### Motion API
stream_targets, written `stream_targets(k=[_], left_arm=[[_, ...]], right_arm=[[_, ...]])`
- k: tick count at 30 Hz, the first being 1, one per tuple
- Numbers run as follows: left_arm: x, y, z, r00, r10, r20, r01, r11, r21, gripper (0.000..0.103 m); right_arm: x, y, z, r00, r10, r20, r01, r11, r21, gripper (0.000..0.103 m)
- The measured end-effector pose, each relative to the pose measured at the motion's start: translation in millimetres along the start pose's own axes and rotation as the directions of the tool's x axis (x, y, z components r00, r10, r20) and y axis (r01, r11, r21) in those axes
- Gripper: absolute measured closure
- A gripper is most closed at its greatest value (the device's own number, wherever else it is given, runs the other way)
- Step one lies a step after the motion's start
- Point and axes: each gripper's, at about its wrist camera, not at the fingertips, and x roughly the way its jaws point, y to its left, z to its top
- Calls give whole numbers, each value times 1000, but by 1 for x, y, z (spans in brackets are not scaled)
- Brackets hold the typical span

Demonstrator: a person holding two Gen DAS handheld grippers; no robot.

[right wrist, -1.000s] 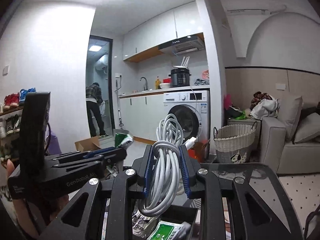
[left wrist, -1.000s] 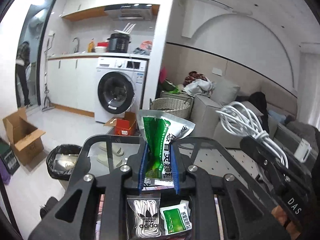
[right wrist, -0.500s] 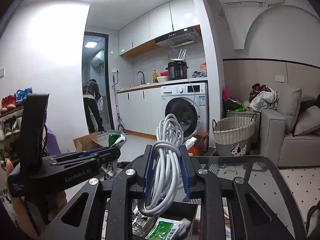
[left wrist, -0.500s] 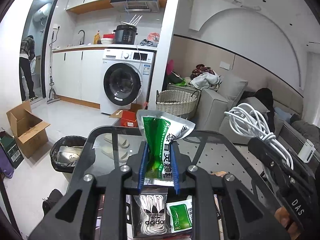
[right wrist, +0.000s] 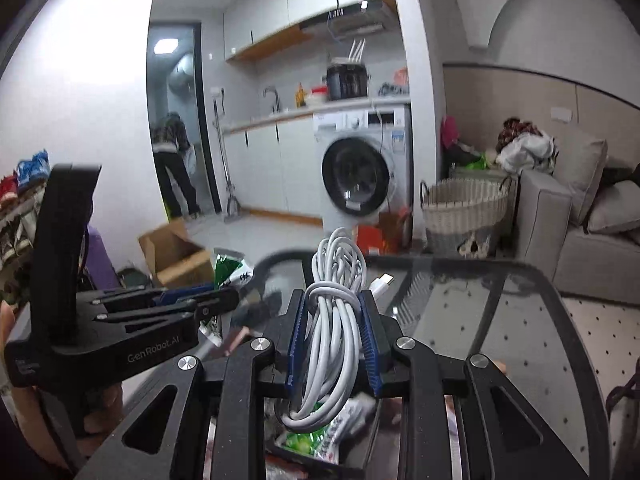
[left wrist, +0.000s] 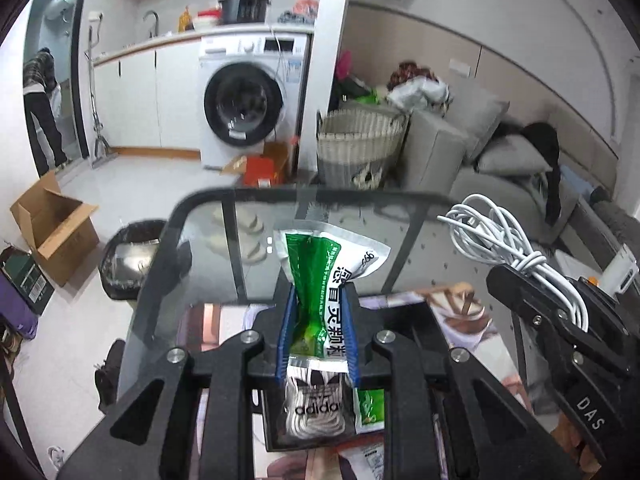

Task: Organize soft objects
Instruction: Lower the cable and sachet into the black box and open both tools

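Green-and-white sachet [left wrist: 322, 276], white cable [right wrist: 334, 316] — blue-padded black claws [left wrist: 318, 336].

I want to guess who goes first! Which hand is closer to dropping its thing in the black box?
Probably left. The left tool holds the green packet right above the black box, where the adidas laces already lie. The right tool grips the white cable; the box sits less squarely beneath it.

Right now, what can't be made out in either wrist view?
- Black tray, left wrist view: gripper body hides most of it.
- Clear adidas-branded bag of white laces: top hidden by the green and white foil sachet in the left gripper.
- Coiled white cable in the right gripper: one plug visible; other end unseen.
- Right wrist view: items below are blurred.
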Motion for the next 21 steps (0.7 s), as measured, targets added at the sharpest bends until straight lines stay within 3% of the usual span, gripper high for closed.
stream_targets(k=[5, 7, 12, 21], left_arm=[[18, -3, -5, 995, 3, -97, -3, 1000, 6, 83], [29, -4, -9, 989, 10, -147, -9, 1000, 10, 83], [45, -9, -17, 974, 8, -226, -4, 1000, 17, 83], [66, -13, -35, 930, 28, -366, -5, 998, 64, 82]], right_arm=[[25, -10, -12, 992, 0, -129, 6, 999, 45, 78], [38, -16, -19, 980, 6, -201, 8, 998, 66, 78], [59, -22, -32, 957, 27, -290, -6, 997, 74, 78], [83, -16, -61, 908, 68, -413, -38, 996, 81, 78]])
